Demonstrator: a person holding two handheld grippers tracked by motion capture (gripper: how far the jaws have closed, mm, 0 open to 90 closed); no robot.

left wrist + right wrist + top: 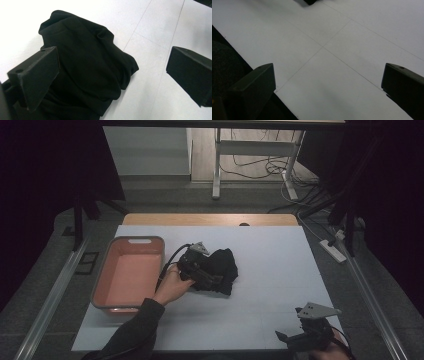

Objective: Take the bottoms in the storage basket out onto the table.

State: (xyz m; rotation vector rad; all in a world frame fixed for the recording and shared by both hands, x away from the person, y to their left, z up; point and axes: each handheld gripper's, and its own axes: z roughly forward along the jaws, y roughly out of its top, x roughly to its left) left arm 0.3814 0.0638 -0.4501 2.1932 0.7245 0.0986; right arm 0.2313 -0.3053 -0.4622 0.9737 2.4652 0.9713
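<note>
The high view is dim, its corners and side edges sunk in black – light falls mostly on the white table (270,270), brightest toward its far edge. The left gripper view is brighter, nearly glaring at its top left, and the black cloth (85,65) shows only faint folds. Both gripper views blur the near jaws – soft, greyish

Right gripper (327,85): its two black jaws rise from the bottom corners, spread wide, nothing between them.
Table (342,50): white top with thin seams crossing just beyond the jaws.
Table edge: runs slantwise at the left, dark floor past it.
Dark thing (310,2): at the far edge, too cut off to tell.
</note>
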